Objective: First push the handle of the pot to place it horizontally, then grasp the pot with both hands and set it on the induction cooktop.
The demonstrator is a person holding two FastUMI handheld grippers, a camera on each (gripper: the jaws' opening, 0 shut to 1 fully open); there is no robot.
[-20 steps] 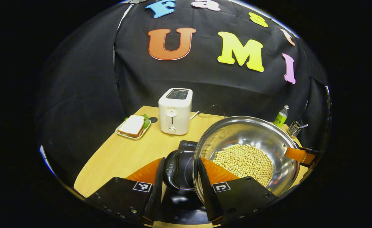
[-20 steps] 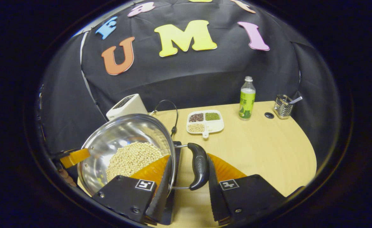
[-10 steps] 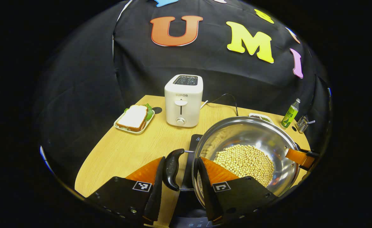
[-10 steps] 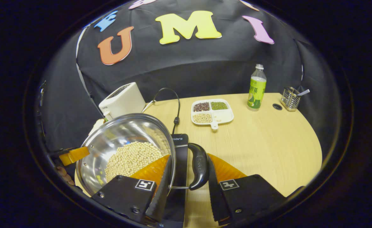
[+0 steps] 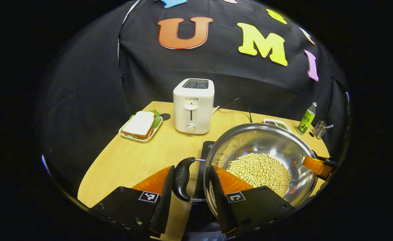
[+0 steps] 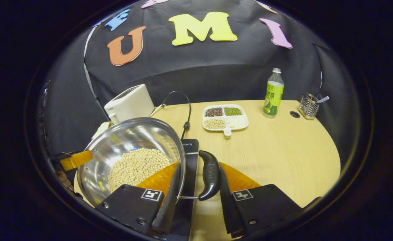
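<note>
Each gripper, left gripper (image 5: 190, 187) and right gripper (image 6: 196, 185), straddles a handle of the pot (image 5: 266, 147), whether pinching I cannot tell; the toaster (image 5: 193, 105) stands toward the worktop's (image 6: 283, 150) back edge.

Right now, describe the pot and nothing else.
The pot is a shiny, lidless steel bowl shape, partly filled with pale beans. A black loop handle sticks out on each side, set level. The left gripper straddles one handle, the right gripper the other. The pot sits over the black induction cooktop; whether it rests there cannot be told.
</note>
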